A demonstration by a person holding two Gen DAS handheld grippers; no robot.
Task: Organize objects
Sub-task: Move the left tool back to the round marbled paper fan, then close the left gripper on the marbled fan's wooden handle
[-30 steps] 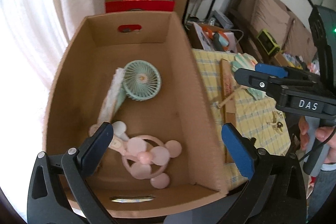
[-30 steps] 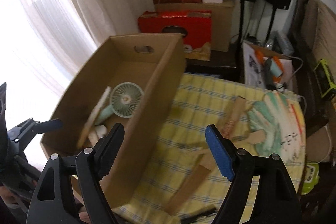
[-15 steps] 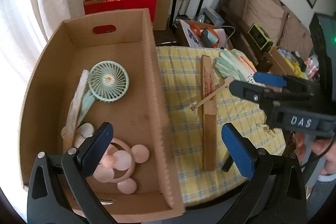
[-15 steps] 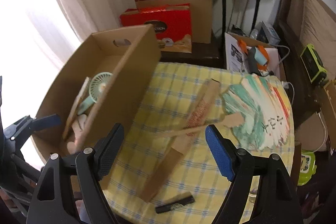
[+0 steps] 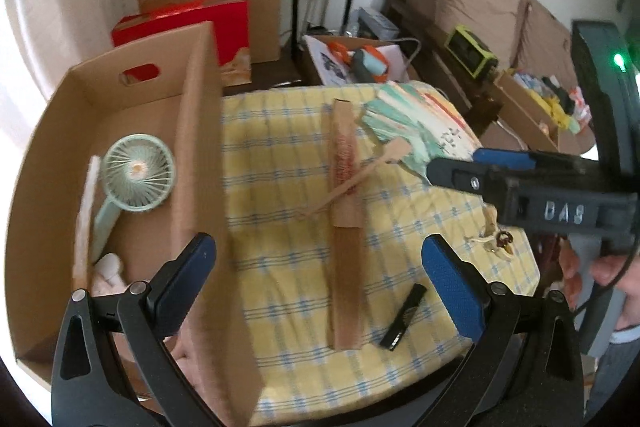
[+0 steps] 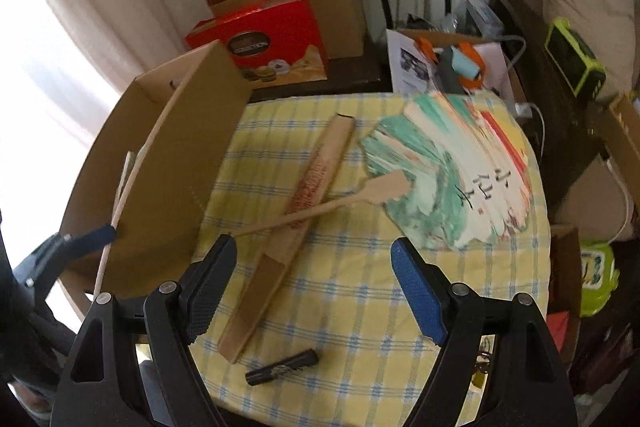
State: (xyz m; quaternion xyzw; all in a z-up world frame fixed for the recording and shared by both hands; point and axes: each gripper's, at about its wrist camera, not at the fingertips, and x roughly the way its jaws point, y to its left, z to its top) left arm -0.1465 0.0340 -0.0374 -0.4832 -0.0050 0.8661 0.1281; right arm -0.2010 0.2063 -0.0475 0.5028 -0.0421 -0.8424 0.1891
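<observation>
The painted fan [image 6: 452, 183] lies at about 1 o'clock of the right claw [image 6: 312, 283], its thin wooden handle crossing a long fan box [image 6: 296, 223]; it looks light and flimsy, best taken by the handle. Both claws, left claw [image 5: 320, 283] too, gape wide and empty above the checked surface [image 6: 360, 307] in a cluttered room

We count one open brown cardboard box [image 5: 200, 131] at the left of the frame, and one mint-green handheld electric fan [image 5: 136, 173] inside it. On the one yellow checked tablecloth [image 6: 360, 307] at centre we see one long brown paper fan sleeve [image 6: 296, 211], one painted round paddle fan with a wooden handle [image 6: 452, 183], and one small black stick-shaped object [image 6: 282, 367]. Two red gift boxes [image 6: 276, 39] sit at the top.
</observation>
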